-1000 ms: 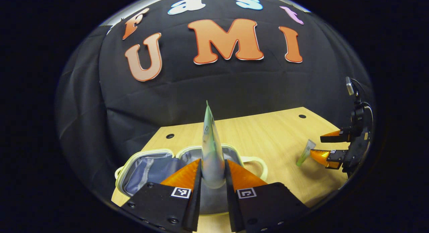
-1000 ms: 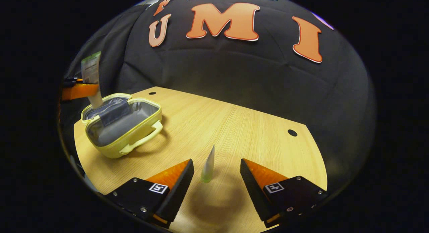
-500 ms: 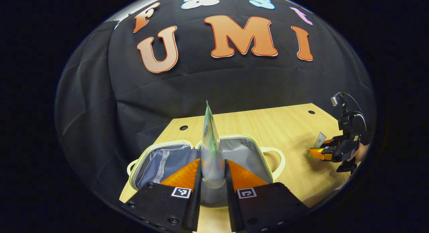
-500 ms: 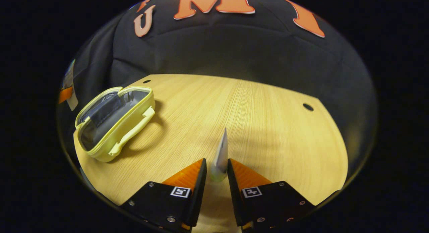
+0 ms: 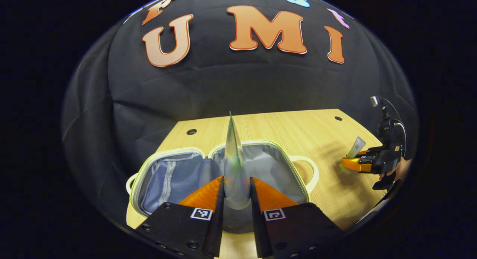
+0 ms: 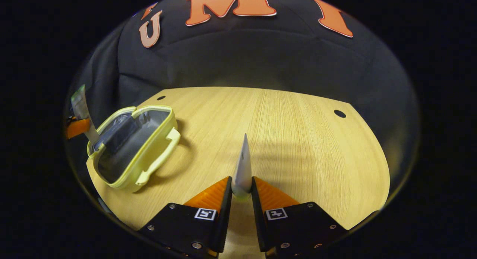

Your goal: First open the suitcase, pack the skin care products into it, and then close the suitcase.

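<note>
We've got the yellow suitcase lying open on the wooden table, grey lining up. Right above its open halves, the left gripper is clamped on a big skincare tube, crimped end pointing up. Well off to the handle side of the suitcase, the right gripper is pinching a smaller tube – also upright, over bare table.

Pale yellow suitcase lying open on the wooden table, grey lining showing, both halves flat, larger tube held upright above it, smaller tube upright, well apart to its right
</note>
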The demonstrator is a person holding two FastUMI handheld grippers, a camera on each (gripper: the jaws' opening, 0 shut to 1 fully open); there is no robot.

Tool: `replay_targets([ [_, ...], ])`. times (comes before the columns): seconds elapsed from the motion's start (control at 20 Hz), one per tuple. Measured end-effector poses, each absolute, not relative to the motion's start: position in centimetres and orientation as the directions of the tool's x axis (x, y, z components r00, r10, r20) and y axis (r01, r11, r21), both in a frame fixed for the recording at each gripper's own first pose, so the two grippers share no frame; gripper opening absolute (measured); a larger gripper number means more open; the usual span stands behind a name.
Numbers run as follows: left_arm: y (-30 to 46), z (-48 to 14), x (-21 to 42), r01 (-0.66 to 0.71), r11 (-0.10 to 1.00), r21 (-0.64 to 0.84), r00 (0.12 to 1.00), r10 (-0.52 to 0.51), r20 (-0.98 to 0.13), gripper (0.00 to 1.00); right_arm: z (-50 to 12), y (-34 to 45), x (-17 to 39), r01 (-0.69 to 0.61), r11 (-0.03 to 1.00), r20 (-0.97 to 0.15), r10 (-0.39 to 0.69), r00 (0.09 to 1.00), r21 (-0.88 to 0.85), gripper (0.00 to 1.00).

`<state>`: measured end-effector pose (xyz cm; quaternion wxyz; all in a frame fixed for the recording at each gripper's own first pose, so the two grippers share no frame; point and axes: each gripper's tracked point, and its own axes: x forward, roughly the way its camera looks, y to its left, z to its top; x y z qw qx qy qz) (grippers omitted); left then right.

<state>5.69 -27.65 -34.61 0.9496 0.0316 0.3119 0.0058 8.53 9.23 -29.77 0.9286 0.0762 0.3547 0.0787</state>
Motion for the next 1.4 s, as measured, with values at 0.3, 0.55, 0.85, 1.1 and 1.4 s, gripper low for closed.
replay_targets([
  [0.3,-26.8,-39.9,6.5,0.046,0.999,0.013,0.684,-0.022,-0.729,0.35,-23.4,12.5,8.1,-0.120,0.964,-0.583,0.241,0.776,0.238,0.34],
  [0.55,-26.1,-44.1,6.3,0.046,0.997,-0.064,0.559,-0.079,-0.825,0.37,-19.6,16.8,8.0,-0.165,0.947,-0.557,0.298,0.775,0.276,0.34],
  [0.85,-25.7,-46.7,7.3,0.051,0.995,-0.081,0.498,-0.096,-0.862,0.36,-20.8,18.9,8.4,-0.154,0.963,-0.590,0.257,0.766,0.219,0.34],
  [1.1,-25.7,-46.6,8.1,0.084,0.993,-0.080,0.505,-0.112,-0.856,0.36,-20.8,16.4,8.0,-0.096,0.981,-0.605,0.179,0.776,0.167,0.34],
  [1.4,-25.4,-47.3,8.6,0.058,0.998,-0.024,0.481,-0.049,-0.876,0.41,-23.8,13.5,6.8,-0.018,0.989,-0.663,0.111,0.740,0.146,0.34],
])
